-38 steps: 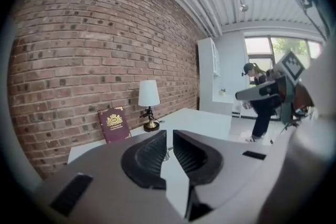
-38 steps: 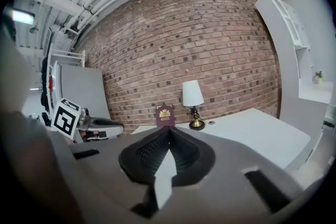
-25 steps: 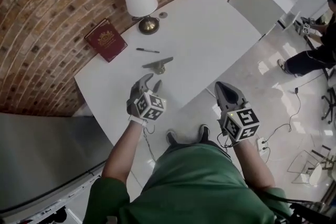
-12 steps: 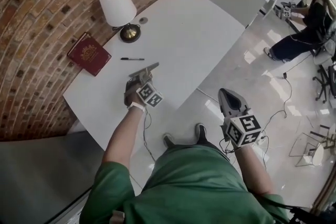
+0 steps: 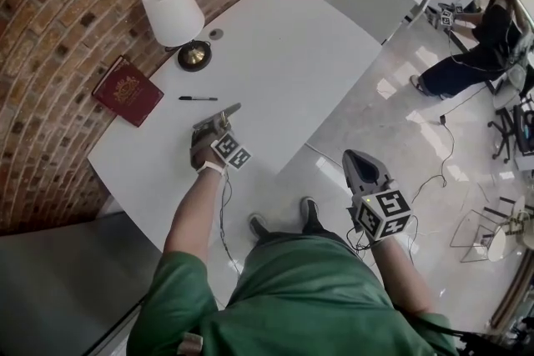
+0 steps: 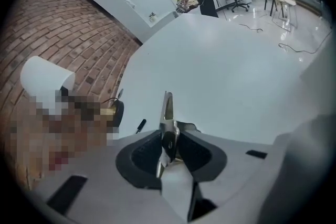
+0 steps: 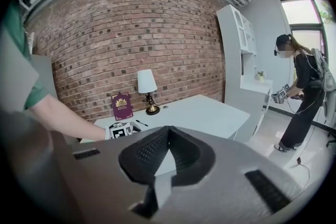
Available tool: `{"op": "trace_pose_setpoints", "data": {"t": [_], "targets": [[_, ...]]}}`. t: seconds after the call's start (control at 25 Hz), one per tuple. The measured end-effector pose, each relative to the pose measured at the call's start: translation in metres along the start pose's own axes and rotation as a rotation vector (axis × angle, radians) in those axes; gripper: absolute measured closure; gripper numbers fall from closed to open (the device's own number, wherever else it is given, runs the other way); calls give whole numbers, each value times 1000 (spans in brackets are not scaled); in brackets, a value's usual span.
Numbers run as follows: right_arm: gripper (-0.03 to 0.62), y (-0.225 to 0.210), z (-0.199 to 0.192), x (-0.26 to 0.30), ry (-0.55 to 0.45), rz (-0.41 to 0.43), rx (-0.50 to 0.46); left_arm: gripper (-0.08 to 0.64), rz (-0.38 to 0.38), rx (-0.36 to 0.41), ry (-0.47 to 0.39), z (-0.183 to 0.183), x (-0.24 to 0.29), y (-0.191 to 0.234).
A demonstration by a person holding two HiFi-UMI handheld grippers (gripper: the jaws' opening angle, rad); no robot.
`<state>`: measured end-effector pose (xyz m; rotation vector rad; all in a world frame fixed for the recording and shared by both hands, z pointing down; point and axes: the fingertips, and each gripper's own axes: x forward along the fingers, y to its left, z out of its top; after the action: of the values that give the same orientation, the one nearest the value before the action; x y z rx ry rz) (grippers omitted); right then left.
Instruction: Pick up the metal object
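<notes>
lowered onto the white tabletop (image 5: 284,54) since a second ago, the left gripper (image 6: 170,136) has just been closing its jaws and now pinches the metal object (image 6: 167,110), just past the pen (image 5: 197,98) from the lamp (image 5: 173,12), while the right gripper (image 7: 168,131) hangs closed and empty, well apart from the lamp.

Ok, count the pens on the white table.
1: a slim black pen lying between the white-shaded brass lamp and the flat metal object; none seems hidden.

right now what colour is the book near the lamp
The book is dark red with a gold crest on its cover, best seen in the head view.
</notes>
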<state>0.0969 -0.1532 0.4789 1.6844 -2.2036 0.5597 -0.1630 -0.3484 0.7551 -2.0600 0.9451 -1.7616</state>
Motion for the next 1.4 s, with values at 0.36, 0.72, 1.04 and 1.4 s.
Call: {"op": "trace_pose_setpoints", "data": {"t": [0.36,0.72,1.04,1.4], "targets": [[589,-2,3,14,16,67,-7,485,-19,-65,-7,2,-15,-1],[589,22,11,39,6,198,-2,488,-12,-272,-84,-3,-58,21],[589,42,14,50,4,277,-28,488,34,-496,-279,17,-121,51],[589,52,18,48,-17,313,-26,489,116,-799,-582,50,-220,97]]}}
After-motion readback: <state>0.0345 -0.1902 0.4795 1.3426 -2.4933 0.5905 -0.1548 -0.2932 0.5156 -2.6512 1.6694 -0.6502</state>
